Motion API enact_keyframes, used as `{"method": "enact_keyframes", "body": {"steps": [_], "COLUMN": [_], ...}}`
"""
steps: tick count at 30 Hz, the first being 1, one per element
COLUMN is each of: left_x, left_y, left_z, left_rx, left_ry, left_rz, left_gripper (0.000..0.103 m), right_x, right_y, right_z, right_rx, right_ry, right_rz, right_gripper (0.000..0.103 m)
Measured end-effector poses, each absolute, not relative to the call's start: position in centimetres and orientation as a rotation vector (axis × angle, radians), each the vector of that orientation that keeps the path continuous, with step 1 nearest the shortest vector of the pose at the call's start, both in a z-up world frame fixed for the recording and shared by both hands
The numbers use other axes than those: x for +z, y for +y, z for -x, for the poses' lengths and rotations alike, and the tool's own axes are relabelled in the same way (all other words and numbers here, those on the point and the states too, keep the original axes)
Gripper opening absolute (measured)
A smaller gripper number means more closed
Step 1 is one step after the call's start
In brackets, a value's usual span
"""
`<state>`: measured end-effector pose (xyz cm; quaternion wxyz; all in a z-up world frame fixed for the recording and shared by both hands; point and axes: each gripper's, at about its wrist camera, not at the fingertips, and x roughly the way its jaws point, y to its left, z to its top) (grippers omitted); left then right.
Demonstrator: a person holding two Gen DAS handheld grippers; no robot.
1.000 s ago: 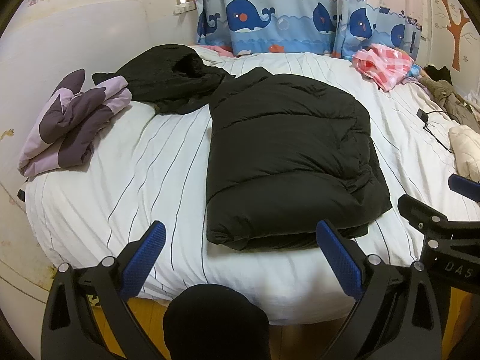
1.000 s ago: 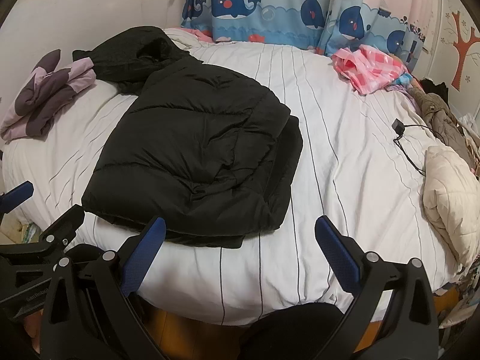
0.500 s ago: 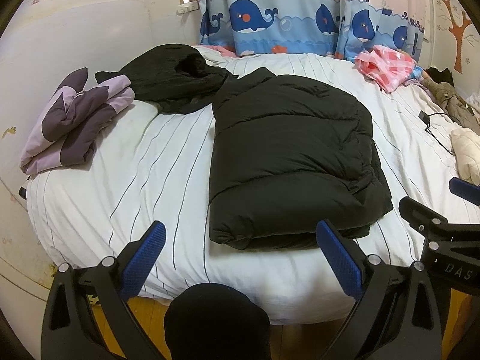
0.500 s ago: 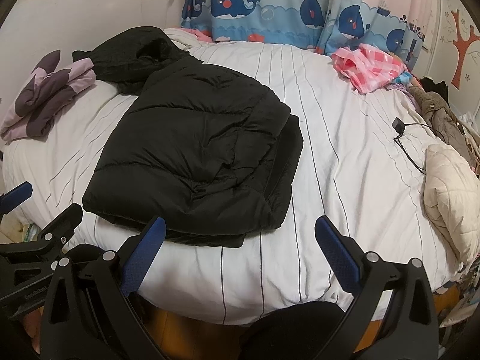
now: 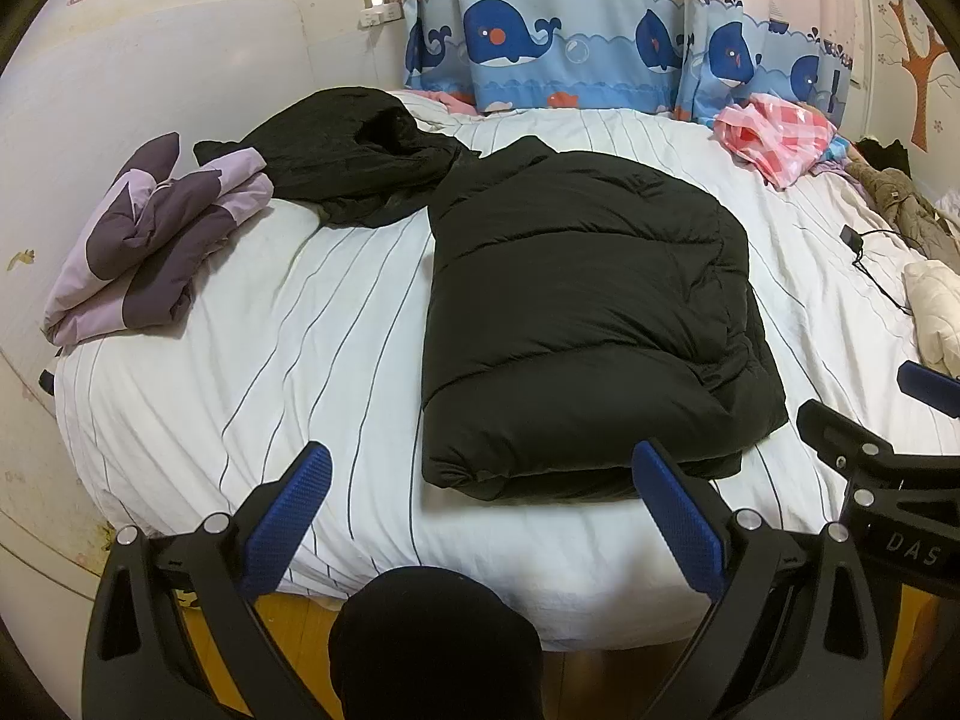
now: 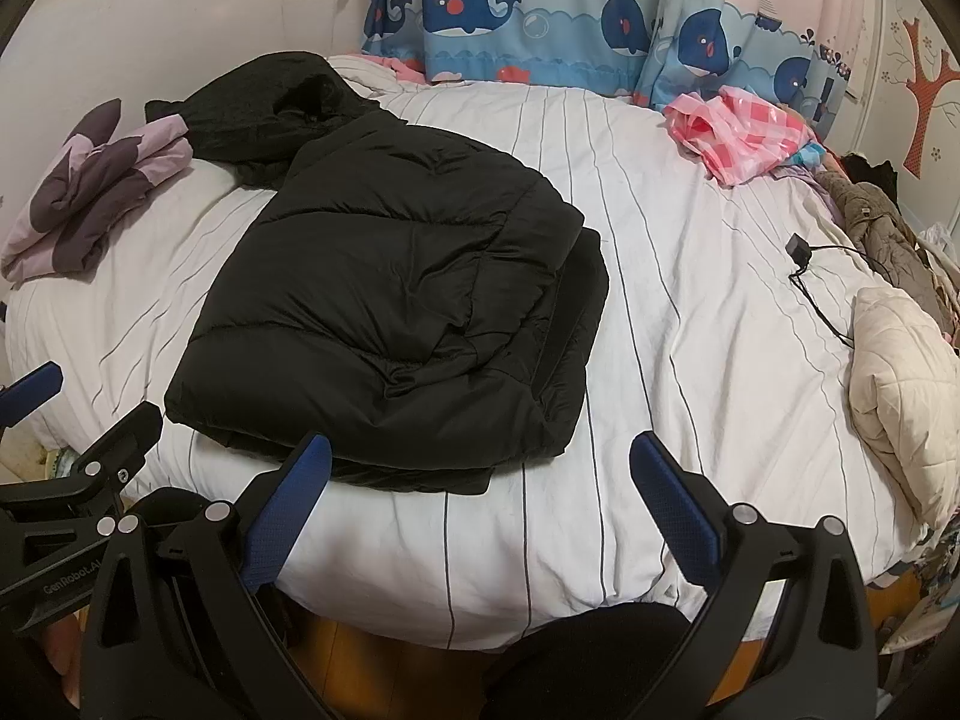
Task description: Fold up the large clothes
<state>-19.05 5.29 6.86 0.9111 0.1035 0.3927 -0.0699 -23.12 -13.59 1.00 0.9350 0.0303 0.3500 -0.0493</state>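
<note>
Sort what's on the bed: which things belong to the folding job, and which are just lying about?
Job:
black puffer jacket, folded on the bed
left gripper and right gripper, both open

Lying about:
second black coat
purple clothes
pink checked cloth
charger cable
cream quilted jacket

Black tool (image 5: 480, 504) frames, blue textured pads (image 5: 678, 528); silver screws

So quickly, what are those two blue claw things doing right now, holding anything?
Left gripper: open, holding nothing.
Right gripper: open, holding nothing.
</note>
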Motion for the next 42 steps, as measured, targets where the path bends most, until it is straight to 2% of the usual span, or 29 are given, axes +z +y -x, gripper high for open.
{"method": "enact_keyframes", "body": {"steps": [42], "left_x": [6.13], "left_y": [4.79], "left_z": [19.17], "left_rx": [-0.135], "left_ry": [0.818], "left_rz": [-0.206], "left_gripper": [0.096], "right_x": [0.84], "right_y": [-13.39], "right_z": [22.61], "right_rx": [-0.099], "right_ry": [0.707], "right_rz": [-0.065], "right_gripper": [0.096]}}
